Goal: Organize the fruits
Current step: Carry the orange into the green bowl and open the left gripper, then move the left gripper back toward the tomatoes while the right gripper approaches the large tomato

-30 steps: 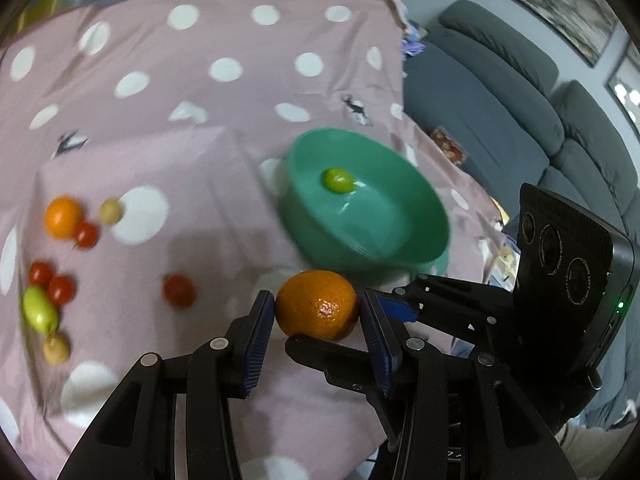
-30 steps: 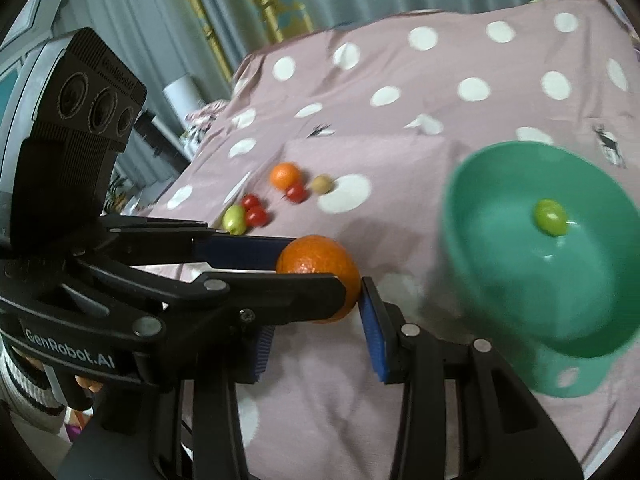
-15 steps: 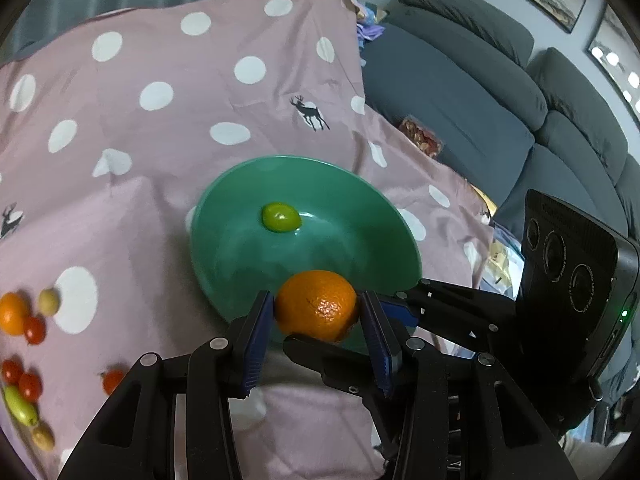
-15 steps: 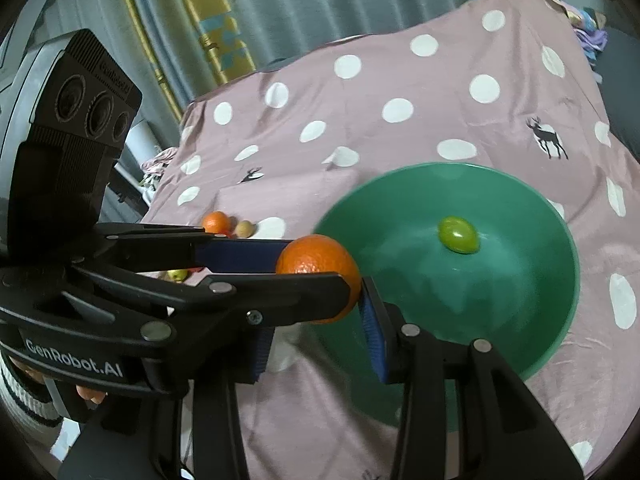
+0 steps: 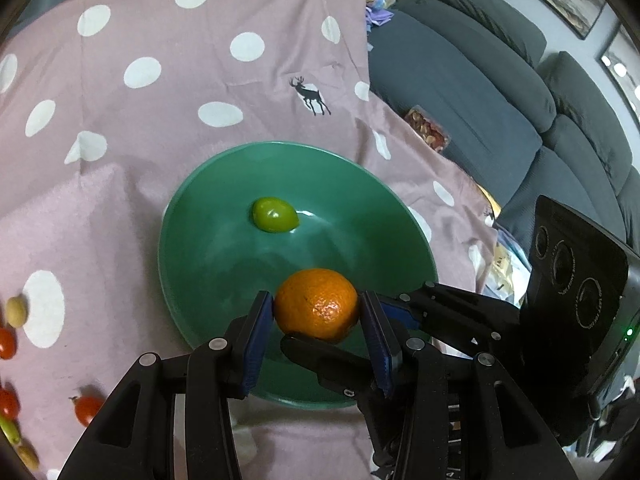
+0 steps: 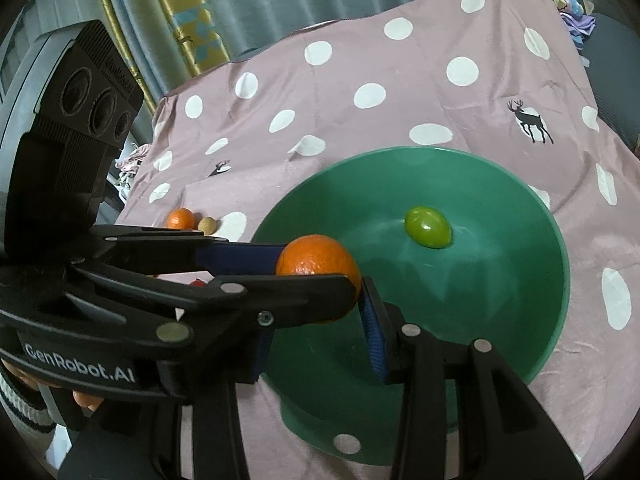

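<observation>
Scattered at far left on the polka-dot cloth [image 5: 160, 140]: a beige fruit [image 5: 16, 311] and a cherry tomato [image 5: 88, 409]. At centre, a green bowl [image 5: 208, 264] holding one green fruit [image 5: 275, 214]. Above its near rim, an orange [image 5: 316, 304] clamped between the left gripper [image 5: 316, 320] pads. Crossing in from the right, the right gripper [image 6: 316, 316], jaws spread; grip cannot be told.

Left wrist view: close, steeply down past the left gripper [image 5: 316, 332] onto the green bowl [image 5: 192, 264] just ahead. Right wrist view: equally close, the right gripper [image 6: 316, 334] at the bowl's near-left rim. Both share bowl, orange [image 5: 316, 304], green fruit [image 6: 428, 227], and dotted cloth [image 5: 160, 120].
</observation>
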The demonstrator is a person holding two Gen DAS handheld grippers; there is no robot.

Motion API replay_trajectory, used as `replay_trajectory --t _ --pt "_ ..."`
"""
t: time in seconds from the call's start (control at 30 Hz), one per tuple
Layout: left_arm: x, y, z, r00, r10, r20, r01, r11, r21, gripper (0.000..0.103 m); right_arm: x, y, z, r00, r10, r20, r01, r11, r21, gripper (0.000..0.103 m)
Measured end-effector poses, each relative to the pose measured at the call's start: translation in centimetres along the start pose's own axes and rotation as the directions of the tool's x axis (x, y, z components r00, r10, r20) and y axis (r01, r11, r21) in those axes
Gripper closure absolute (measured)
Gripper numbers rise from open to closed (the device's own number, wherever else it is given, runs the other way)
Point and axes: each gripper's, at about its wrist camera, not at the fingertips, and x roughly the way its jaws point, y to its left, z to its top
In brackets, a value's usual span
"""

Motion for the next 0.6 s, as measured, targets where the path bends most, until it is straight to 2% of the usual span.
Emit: replay_trajectory --t 0.2,0.33,0.6 --pt "0.4 0.0 0.0 1.0 0.029 0.002 -0.029 0.999 -0.016 0.058 0.0 -0.4 -0.2 1.0 -0.02 -0.004 0.02 1.0 0.022 0.06" --pt "0.0 0.3 -0.1 0.998 0.054 0.012 -0.054 0.998 -0.033 0.046 -0.3 -0.3 -0.2 1.0 -0.021 0.003 0.021 1.0 0.023 0.059" --pt "-2.9 0.9 -1.7 0.994 0.081 0.07 -0.077 0.995 -0.057 0.046 -1.5 0.8 -0.7 1.0 -0.027 0.016 0.027 1.0 0.007 0.053"
